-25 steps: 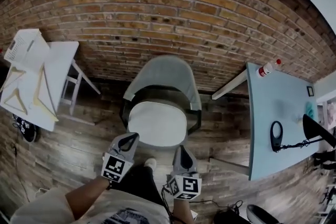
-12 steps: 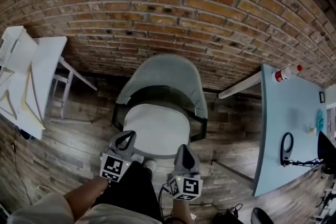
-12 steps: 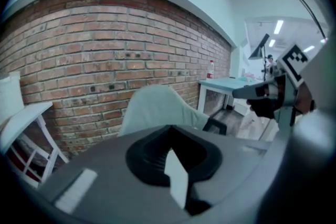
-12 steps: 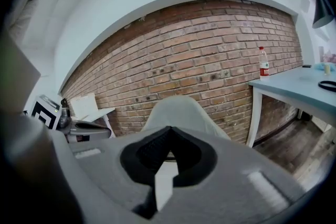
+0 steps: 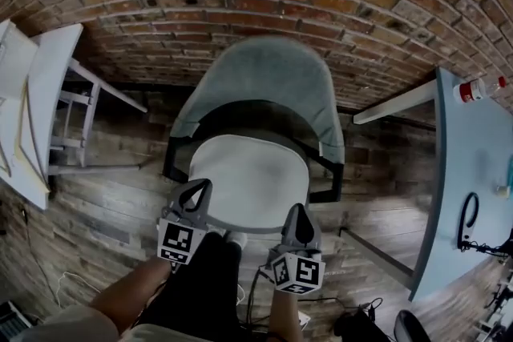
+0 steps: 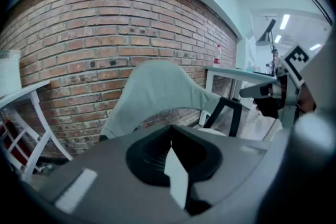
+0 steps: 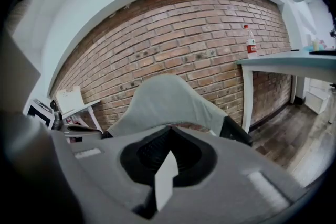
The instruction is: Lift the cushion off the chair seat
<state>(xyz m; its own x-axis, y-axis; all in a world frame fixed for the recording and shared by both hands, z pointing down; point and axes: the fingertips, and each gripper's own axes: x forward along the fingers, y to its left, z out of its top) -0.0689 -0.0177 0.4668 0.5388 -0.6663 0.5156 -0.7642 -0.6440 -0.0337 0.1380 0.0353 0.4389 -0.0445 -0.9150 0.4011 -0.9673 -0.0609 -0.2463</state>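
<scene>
A white round cushion [image 5: 250,181] lies on the seat of a chair with a pale grey-green backrest [image 5: 264,92] and black frame. My left gripper [image 5: 199,190] is shut, its tip at the cushion's front left edge. My right gripper [image 5: 299,214] is shut too, at the cushion's front right edge. Whether either tip touches the cushion I cannot tell. In the left gripper view the backrest [image 6: 157,93] rises beyond the closed jaws and the right gripper [image 6: 273,93] shows at right. The right gripper view shows the backrest [image 7: 165,105] ahead.
A brick wall [image 5: 256,4] stands right behind the chair. A white folding table [image 5: 44,116] is at the left. A light blue table [image 5: 473,172] with a bottle [image 5: 474,89] and a black cable [image 5: 467,214] is at the right. The floor is wood planks.
Both grippers have come down and forward towards the chair seat's front edge. The chair looks larger and closer in the head view.
</scene>
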